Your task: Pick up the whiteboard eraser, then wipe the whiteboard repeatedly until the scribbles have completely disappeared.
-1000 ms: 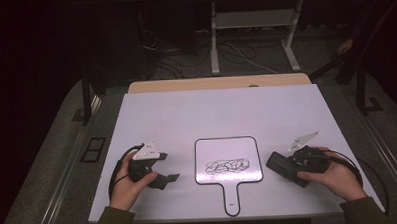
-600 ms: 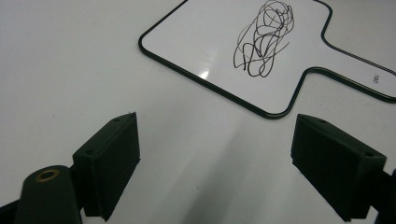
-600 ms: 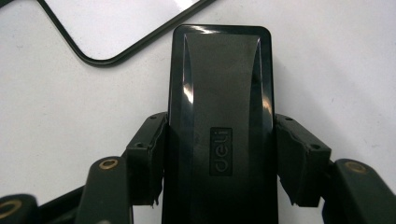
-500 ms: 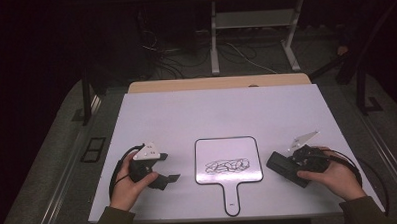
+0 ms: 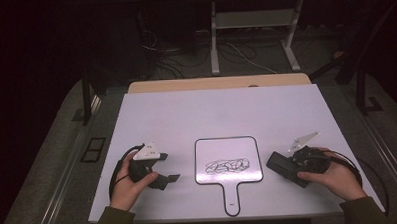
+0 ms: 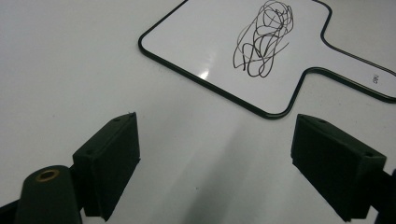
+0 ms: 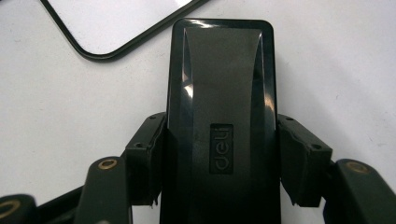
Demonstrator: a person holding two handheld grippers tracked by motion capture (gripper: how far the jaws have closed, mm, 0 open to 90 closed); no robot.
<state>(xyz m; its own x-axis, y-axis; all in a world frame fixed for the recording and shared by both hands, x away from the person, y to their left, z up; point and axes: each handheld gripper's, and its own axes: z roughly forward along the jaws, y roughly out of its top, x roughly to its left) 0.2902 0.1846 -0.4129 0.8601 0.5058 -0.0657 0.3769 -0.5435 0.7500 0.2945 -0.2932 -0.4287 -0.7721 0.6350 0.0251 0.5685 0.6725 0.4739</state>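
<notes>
The right gripper [image 7: 219, 163] clamps a black eraser [image 7: 220, 107] by its long sides, low over the table [image 5: 221, 111] near its front right corner, just right of the small whiteboard [image 5: 228, 158]. That whiteboard lies flat at the middle of the front edge, scribble [image 5: 227, 165] up. The left gripper [image 6: 215, 163], near the front left, stands wide open and empty.

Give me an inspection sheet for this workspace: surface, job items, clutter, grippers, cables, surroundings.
Surface: white table top, flat.
Job's things: small whiteboard with handle lies flat mid-table, black scribble on it; black eraser sits right of the board.
Clutter: nothing seen.
Grippers: left gripper open, jaws apart above bare table; right gripper shut on the eraser's sides.
Cables: one black cable loops by the left hand; more on the floor behind.
Surroundings: dark room, white metal frame behind the table.
</notes>
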